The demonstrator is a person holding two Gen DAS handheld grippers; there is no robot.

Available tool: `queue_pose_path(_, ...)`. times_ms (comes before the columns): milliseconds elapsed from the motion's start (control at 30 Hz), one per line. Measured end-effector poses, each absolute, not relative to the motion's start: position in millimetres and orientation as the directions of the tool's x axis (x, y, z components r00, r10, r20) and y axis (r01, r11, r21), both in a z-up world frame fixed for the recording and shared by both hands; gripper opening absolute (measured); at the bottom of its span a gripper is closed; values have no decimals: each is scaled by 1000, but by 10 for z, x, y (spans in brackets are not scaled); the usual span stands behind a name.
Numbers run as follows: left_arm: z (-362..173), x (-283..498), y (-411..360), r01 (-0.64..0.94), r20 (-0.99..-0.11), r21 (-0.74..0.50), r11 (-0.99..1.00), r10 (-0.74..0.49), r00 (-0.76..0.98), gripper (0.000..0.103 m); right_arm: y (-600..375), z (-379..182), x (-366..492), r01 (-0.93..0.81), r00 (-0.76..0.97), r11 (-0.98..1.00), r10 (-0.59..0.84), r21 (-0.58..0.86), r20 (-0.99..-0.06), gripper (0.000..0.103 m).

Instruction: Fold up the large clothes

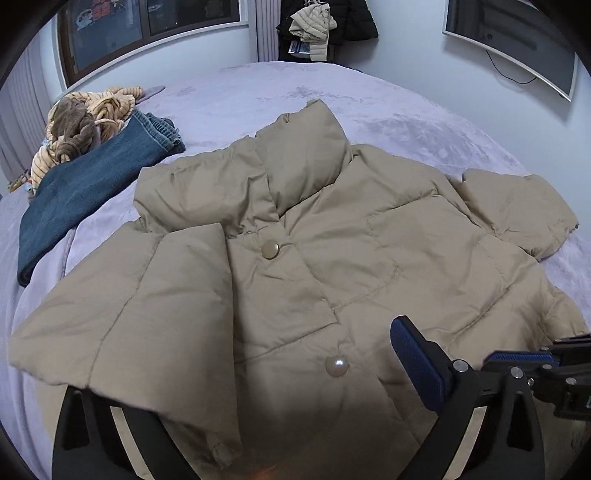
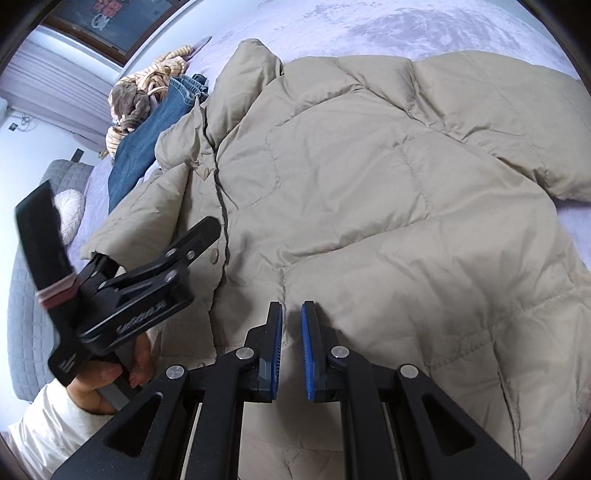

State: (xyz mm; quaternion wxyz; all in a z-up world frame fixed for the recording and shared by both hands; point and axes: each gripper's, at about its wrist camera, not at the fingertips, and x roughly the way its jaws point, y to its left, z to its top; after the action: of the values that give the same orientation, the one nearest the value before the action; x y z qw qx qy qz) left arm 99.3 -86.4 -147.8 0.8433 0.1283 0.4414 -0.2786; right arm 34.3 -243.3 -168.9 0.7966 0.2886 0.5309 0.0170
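A beige puffer jacket (image 1: pixel 314 266) lies front up on the lilac bed (image 1: pixel 258 92), collar at the far end. Its left sleeve (image 1: pixel 122 325) is folded in over the front; the right sleeve (image 1: pixel 517 210) lies out to the side. My left gripper (image 1: pixel 258 398) hovers low over the jacket's near hem with its jaws wide apart; only the right finger (image 1: pixel 417 362) shows, the left one is hidden under the sleeve fabric. It also shows in the right wrist view (image 2: pixel 155 254). My right gripper (image 2: pixel 291 325) hangs over the jacket (image 2: pixel 369 184) near the hem, fingers a narrow gap apart with nothing between them.
Folded blue jeans (image 1: pixel 92 192) and a striped brown-orange bundle (image 1: pixel 85 122) lie at the bed's far left. Clothes hang on the far wall (image 1: pixel 314 29). A screen (image 1: pixel 517 40) hangs on the right wall. A grey quilted seat (image 2: pixel 33 295) stands beside the bed.
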Motion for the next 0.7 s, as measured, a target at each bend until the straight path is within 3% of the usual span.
queue_pose_path(67, -1376, 1051, -660, 566, -809, -65, 822, -375, 452, 101, -2400, -1652, 440, 269, 433, 843, 326, 465, -841, 12)
queue_pose_path(133, -1250, 1016, -321, 526, -792, -75, 847, -371, 484, 101, -2541, -1582, 160, 244, 439, 858, 317, 451, -841, 26)
queue_pose_path(200, -1155, 985, 68, 461, -779, -64, 885, -333, 531, 101, -2458, -1491, 204, 211, 447, 881, 299, 424, -843, 78)
queue_pose_path(233, -1124, 961, 301, 412, -777, -50, 910, -294, 557, 101, -2393, -1435, 234, 188, 458, 894, 287, 407, -842, 82)
queue_pose_path(467, -1424, 864, 1521, 154, -842, 93, 984, -5, 540, 101, -1353, -1096, 668, -129, 497, 978, 208, 165, -843, 82)
queue_pose_path(700, -1851, 1036, 1584, 97, -864, 149, 984, 81, 497, 101, -293, -1208, 1010, -308, 539, 942, 56, -135, -841, 82)
